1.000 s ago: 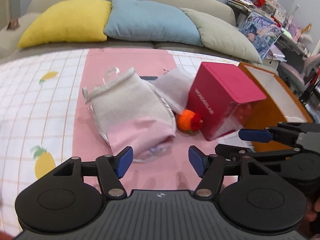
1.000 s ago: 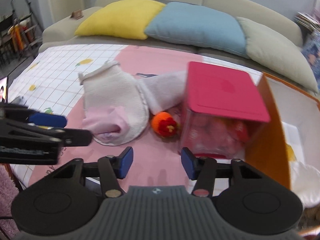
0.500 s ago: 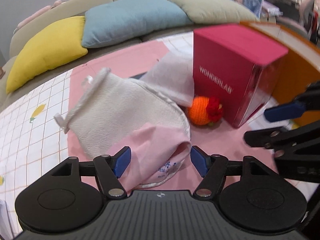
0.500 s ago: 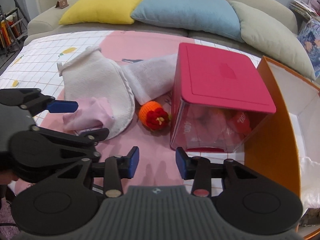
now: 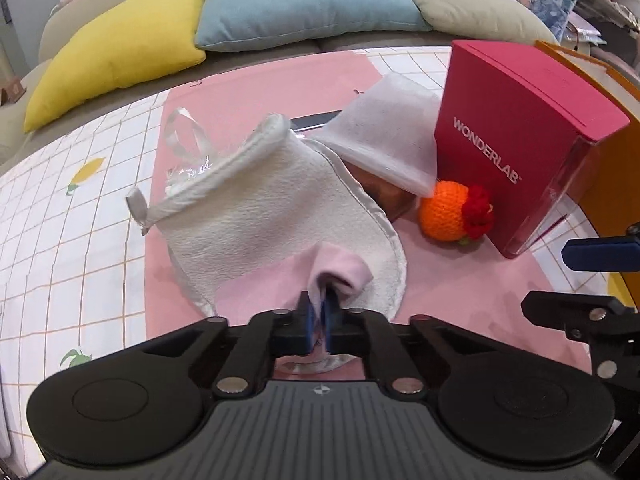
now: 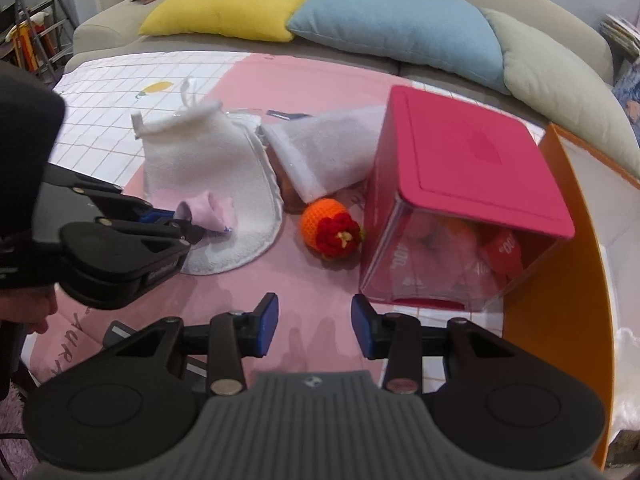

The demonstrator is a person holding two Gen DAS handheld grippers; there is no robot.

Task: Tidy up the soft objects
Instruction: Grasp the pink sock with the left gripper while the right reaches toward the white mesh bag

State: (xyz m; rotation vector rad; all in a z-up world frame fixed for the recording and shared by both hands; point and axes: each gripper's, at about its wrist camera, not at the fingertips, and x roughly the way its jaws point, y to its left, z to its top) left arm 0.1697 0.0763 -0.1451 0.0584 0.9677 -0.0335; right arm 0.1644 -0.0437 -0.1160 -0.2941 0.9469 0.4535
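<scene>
A small pink cloth (image 5: 340,272) lies bunched on a white terry mitt (image 5: 260,216). My left gripper (image 5: 317,316) is shut on a fold of that pink cloth; from the right wrist view the same gripper (image 6: 182,216) pinches the pink cloth (image 6: 212,210) over the mitt (image 6: 208,160). A second white pouch (image 5: 392,140) lies behind, and an orange knitted ball with a red flower (image 5: 452,212) sits beside a red box (image 5: 516,128). My right gripper (image 6: 314,326) hovers open over the pink mat, nothing between its fingers.
An orange-walled open box (image 6: 560,280) stands at the right, touching the red lidded box (image 6: 468,168). Yellow (image 5: 116,52), blue (image 5: 296,4) and grey-green cushions line a sofa behind. A checked cloth (image 5: 60,220) covers the surface to the left.
My left gripper moved forward and down onto the pink cloth and closed on it, bunching it up. The right gripper's fingers narrowed slightly and it stayed in place.
</scene>
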